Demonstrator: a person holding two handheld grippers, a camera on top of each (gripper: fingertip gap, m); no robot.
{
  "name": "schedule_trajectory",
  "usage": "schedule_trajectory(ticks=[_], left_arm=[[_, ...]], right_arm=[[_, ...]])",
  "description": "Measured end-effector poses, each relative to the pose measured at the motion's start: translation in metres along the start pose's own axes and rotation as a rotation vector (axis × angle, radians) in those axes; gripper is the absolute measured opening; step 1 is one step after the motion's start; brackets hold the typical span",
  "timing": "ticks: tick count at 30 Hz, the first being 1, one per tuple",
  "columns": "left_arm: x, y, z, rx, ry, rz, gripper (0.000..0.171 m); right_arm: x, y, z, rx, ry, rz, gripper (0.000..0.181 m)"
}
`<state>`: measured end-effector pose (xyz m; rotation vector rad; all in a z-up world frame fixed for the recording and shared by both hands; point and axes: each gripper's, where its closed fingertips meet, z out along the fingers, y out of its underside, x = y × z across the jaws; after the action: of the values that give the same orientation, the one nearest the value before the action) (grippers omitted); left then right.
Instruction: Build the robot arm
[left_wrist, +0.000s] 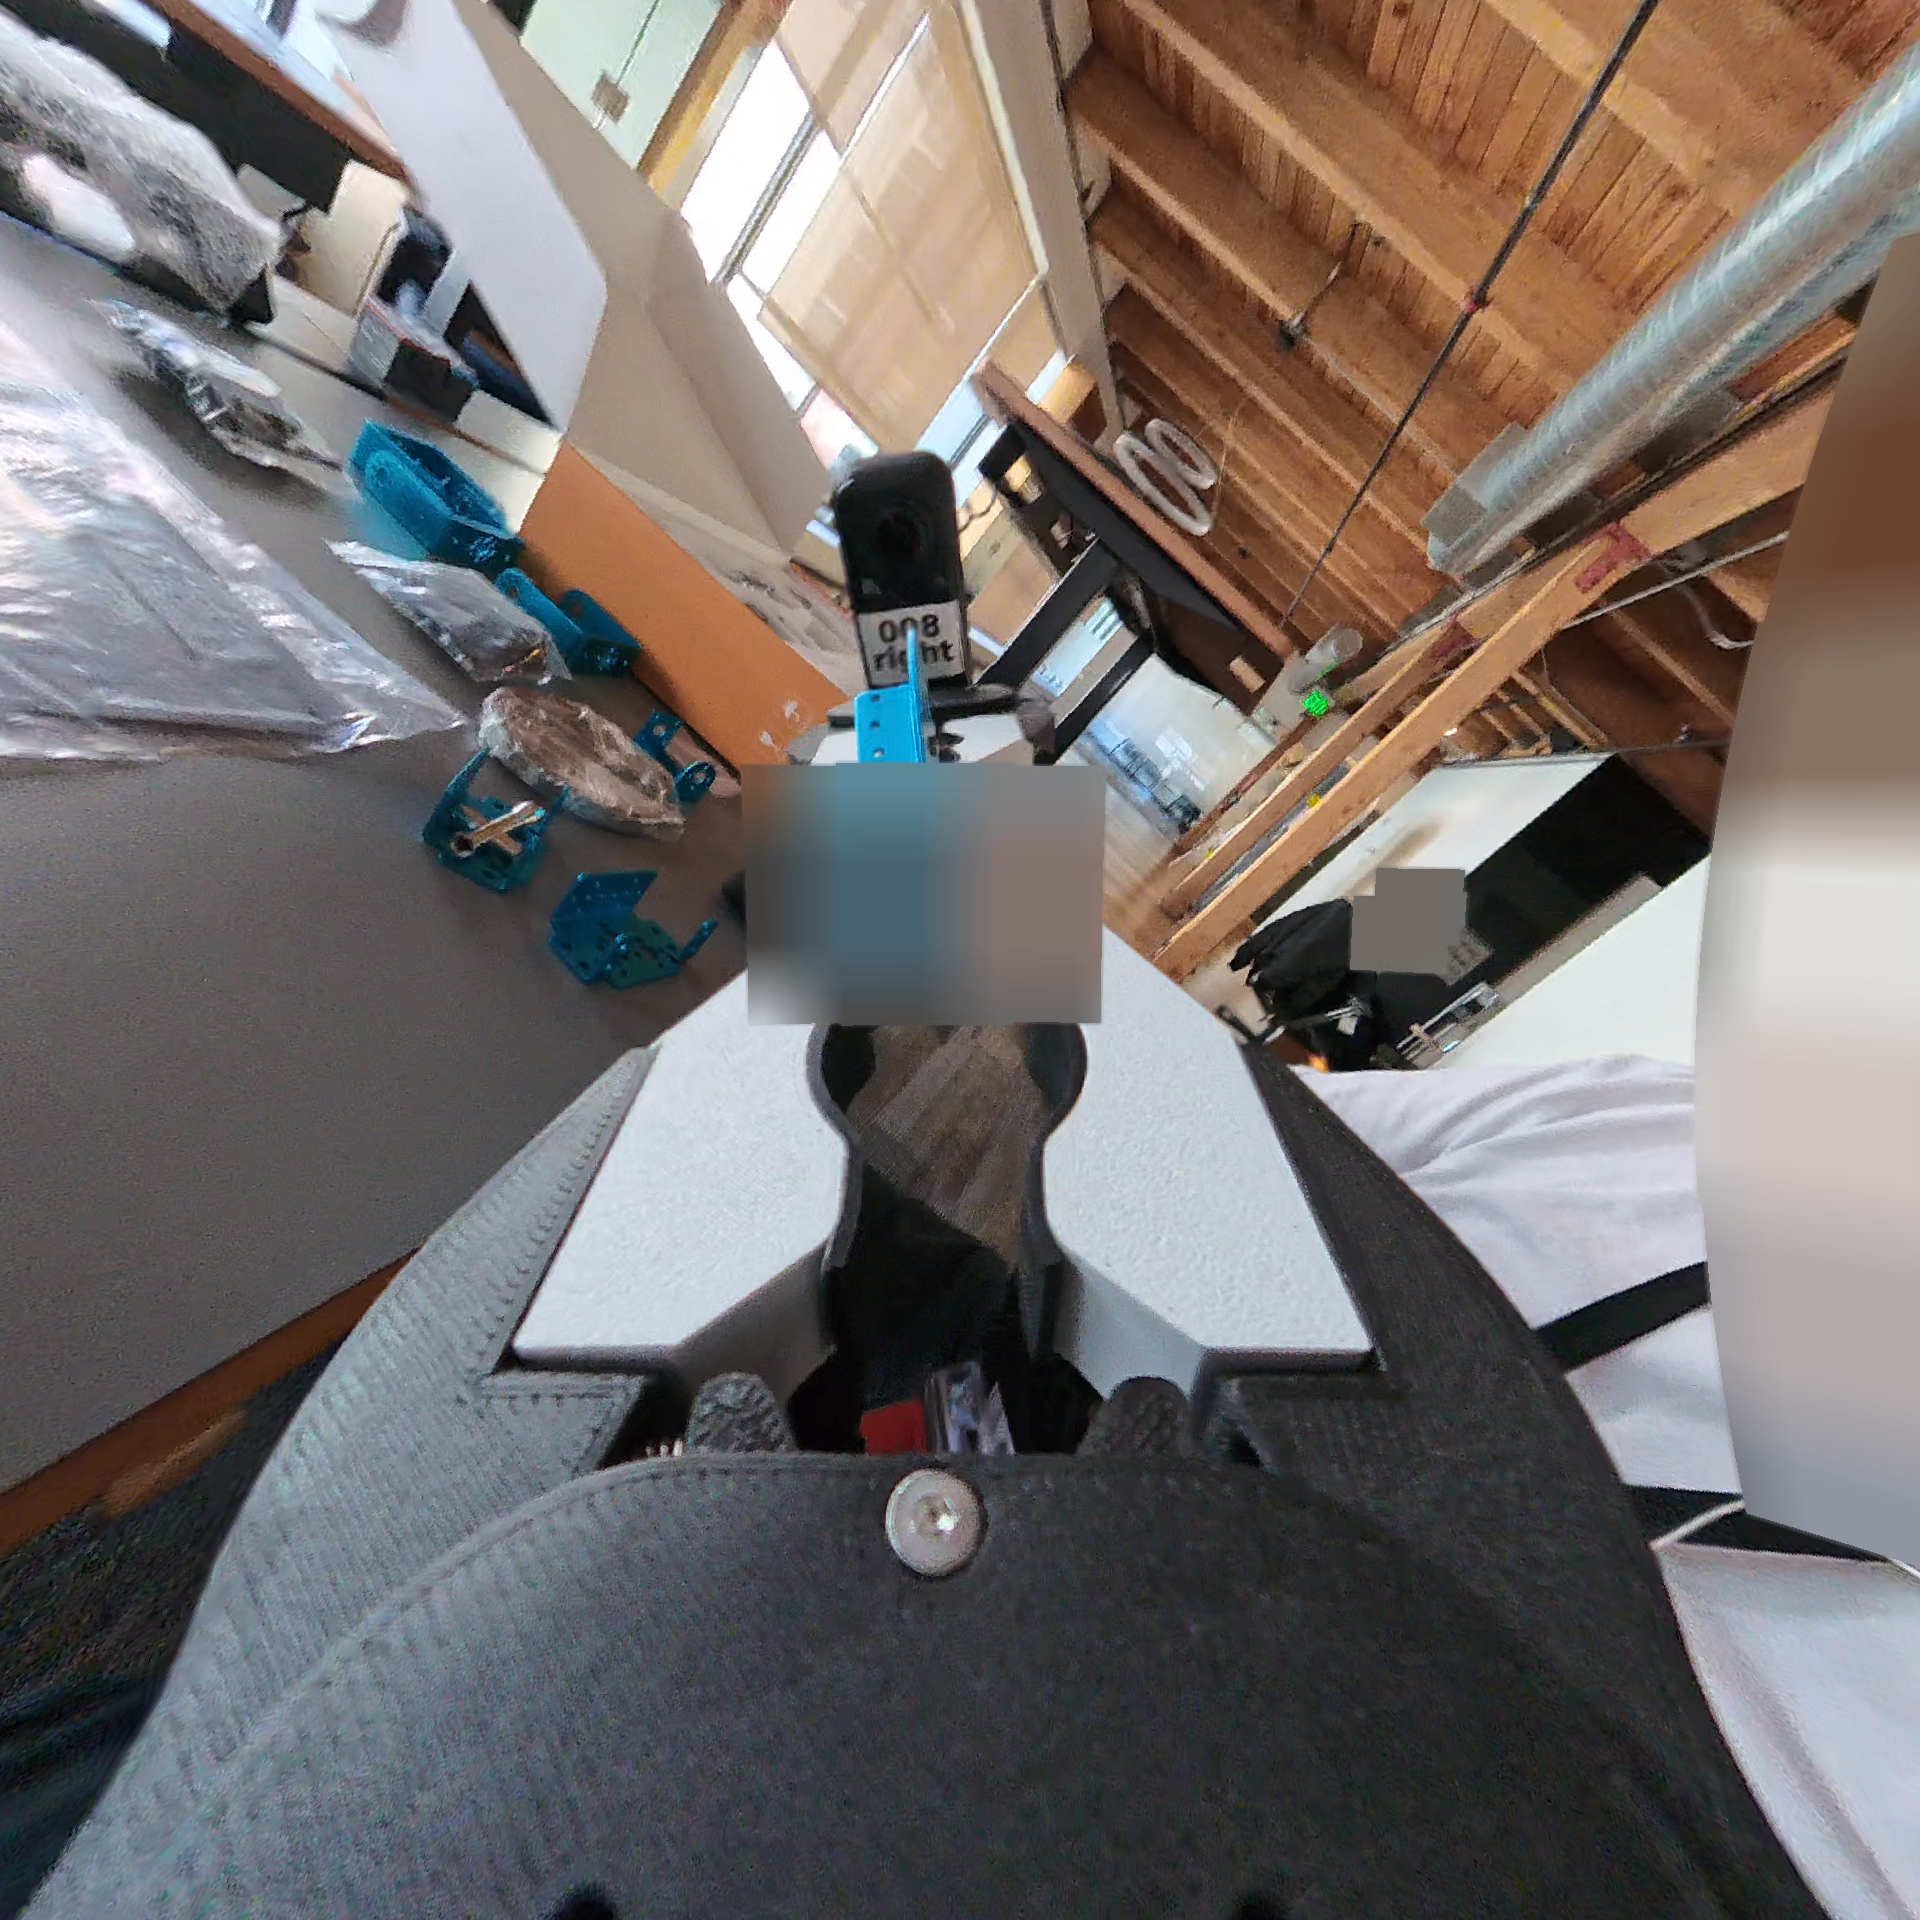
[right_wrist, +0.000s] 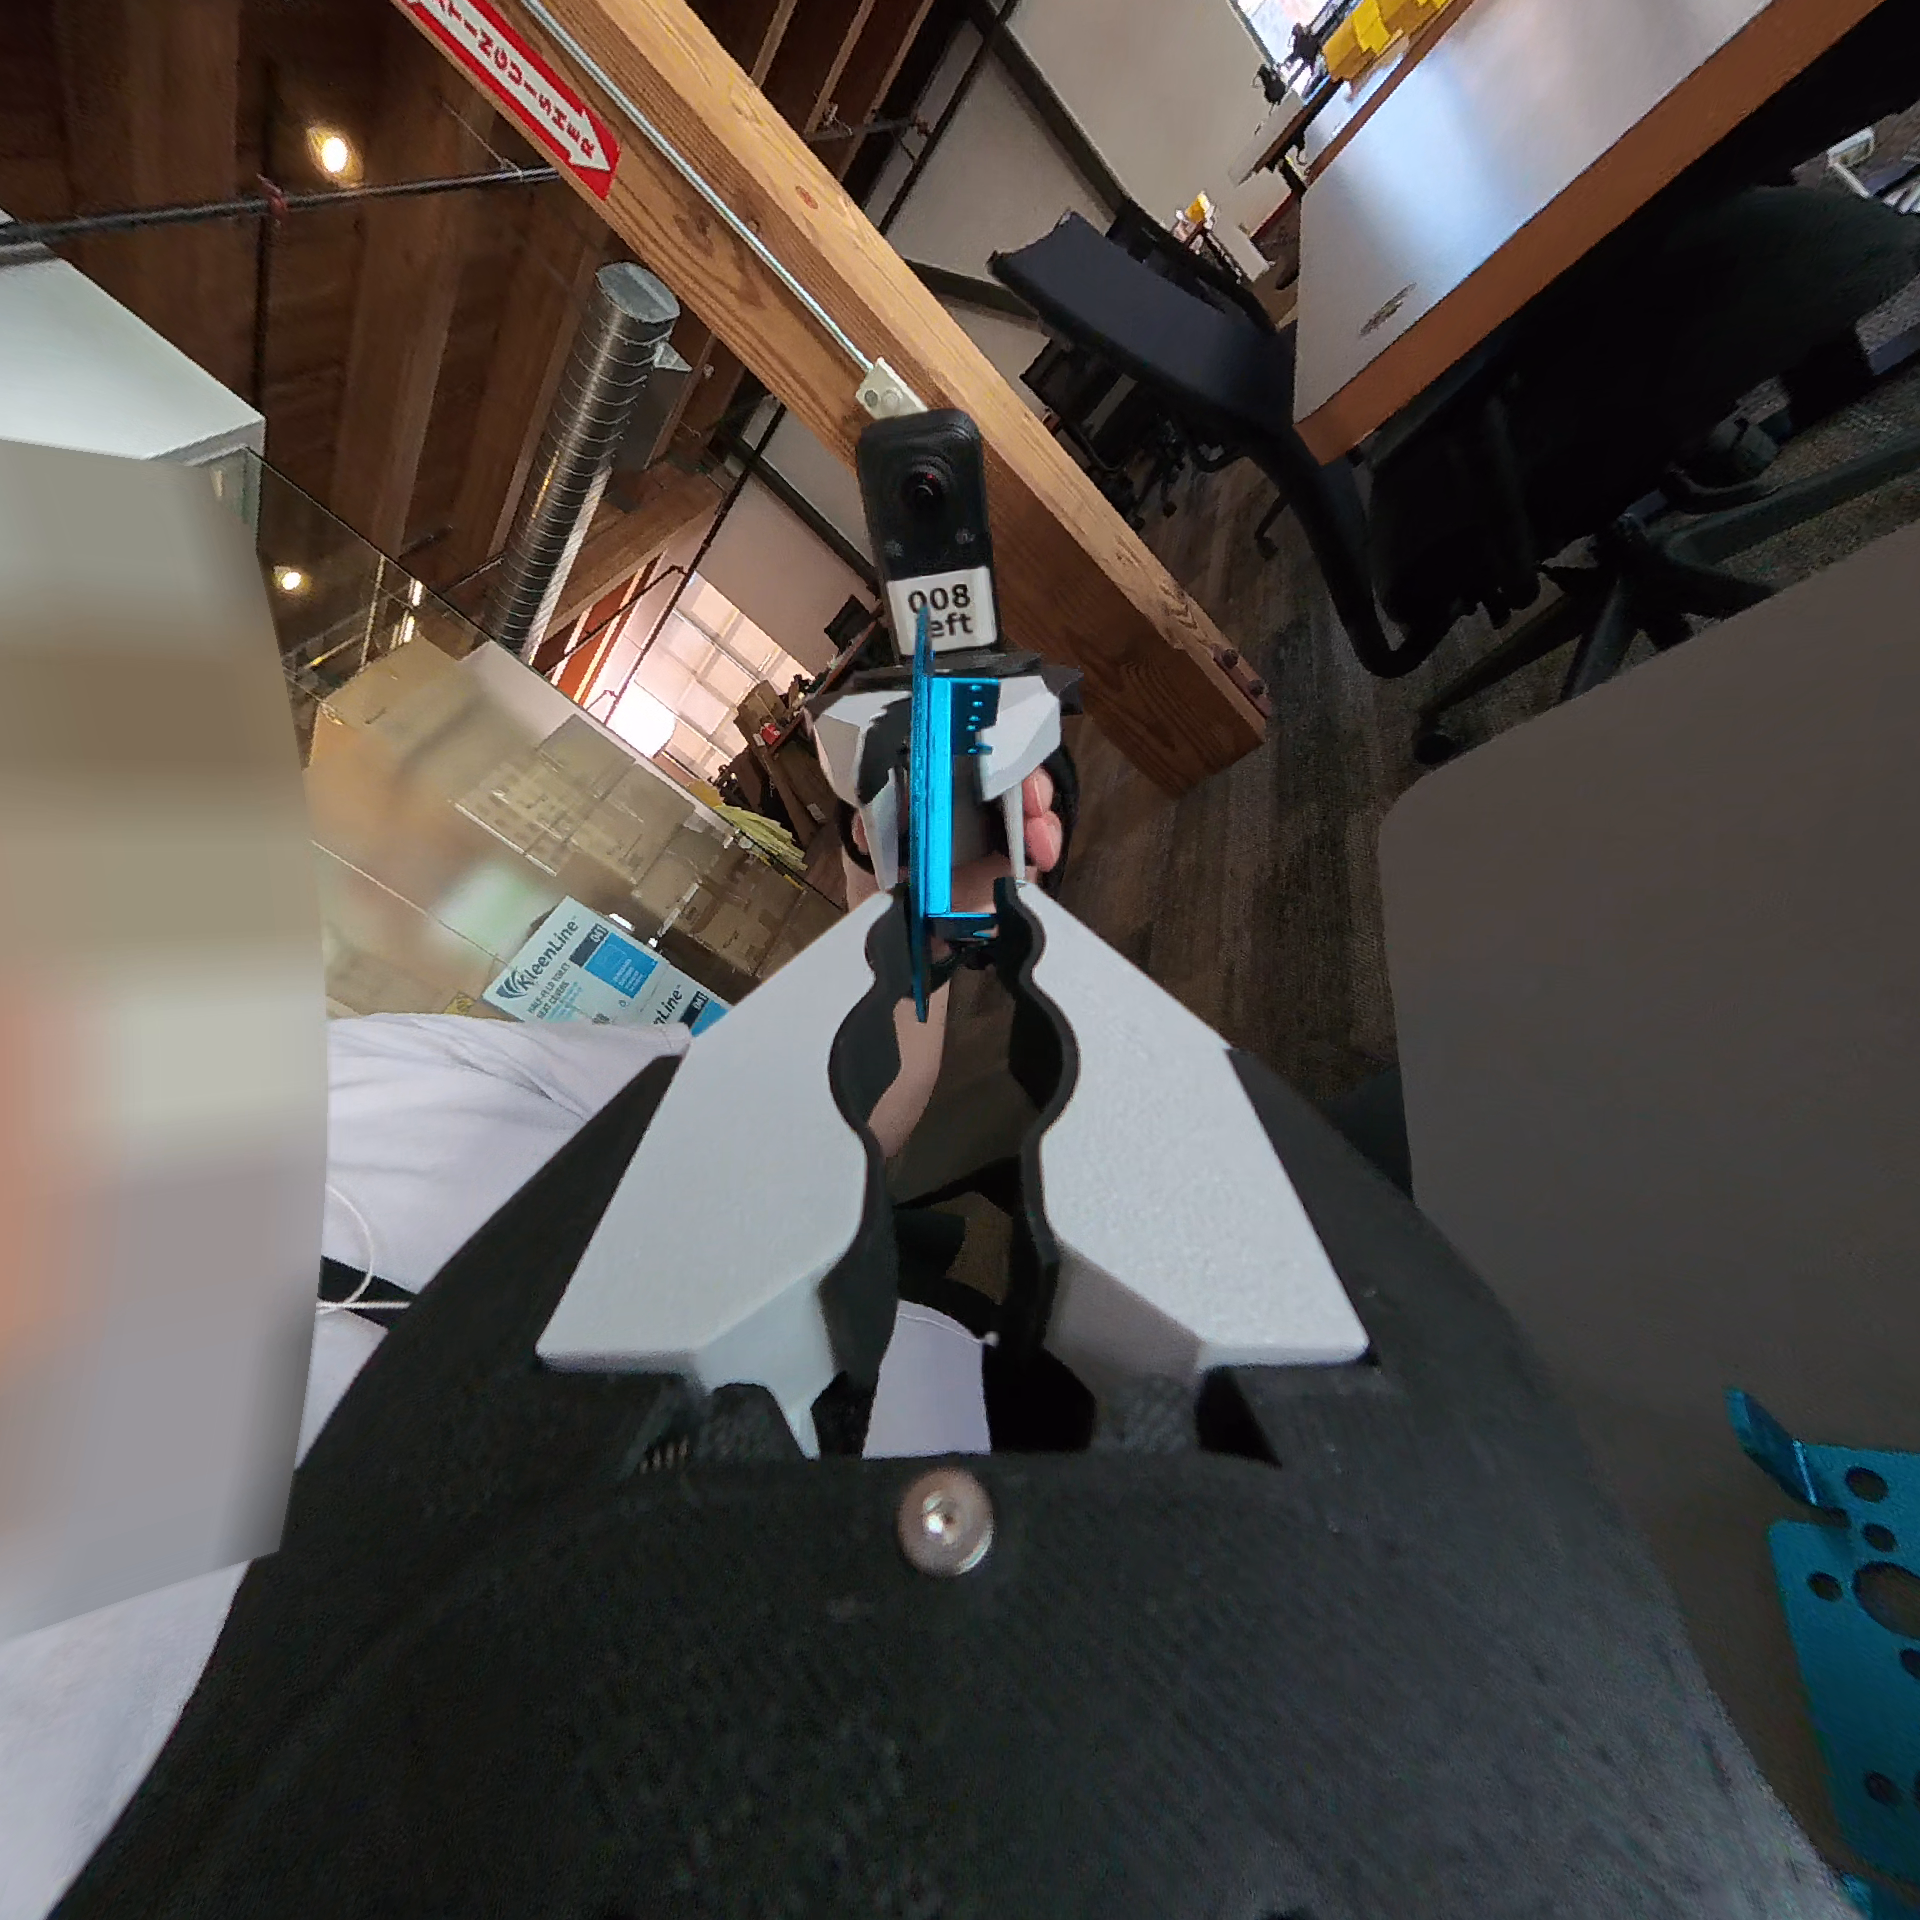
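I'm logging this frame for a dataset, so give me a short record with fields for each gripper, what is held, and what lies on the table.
left gripper: shut on bracket, facing the right gripper
right gripper: shut on the same bracket's other end
bracket: blue, perforated, held in the air between both grippers
table: grey; holds loose brackets, plastic bags, wrapped disc
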<state>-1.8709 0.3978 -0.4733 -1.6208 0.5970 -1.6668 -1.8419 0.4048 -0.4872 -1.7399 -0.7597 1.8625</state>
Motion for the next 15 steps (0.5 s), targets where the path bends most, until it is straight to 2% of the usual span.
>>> schedule_trajectory(ticks=[5, 10, 15], left_arm=[[-0.003, 0.013, 0.012, 0.031, 0.017, 0.032, 0.004], [-0.008, 0.014, 0.013, 0.089, 0.031, 0.038, 0.003], [-0.009, 0.021, 0.019, 0.078, 0.037, 0.043, 0.003]], right_arm=[[-0.001, 0.003, 0.005, -0.009, 0.009, -0.062, 0.014], [0.003, 0.004, 0.003, -0.023, 0.034, -0.113, 0.015], [0.004, 0.009, 0.009, -0.066, 0.067, -0.213, 0.015]])
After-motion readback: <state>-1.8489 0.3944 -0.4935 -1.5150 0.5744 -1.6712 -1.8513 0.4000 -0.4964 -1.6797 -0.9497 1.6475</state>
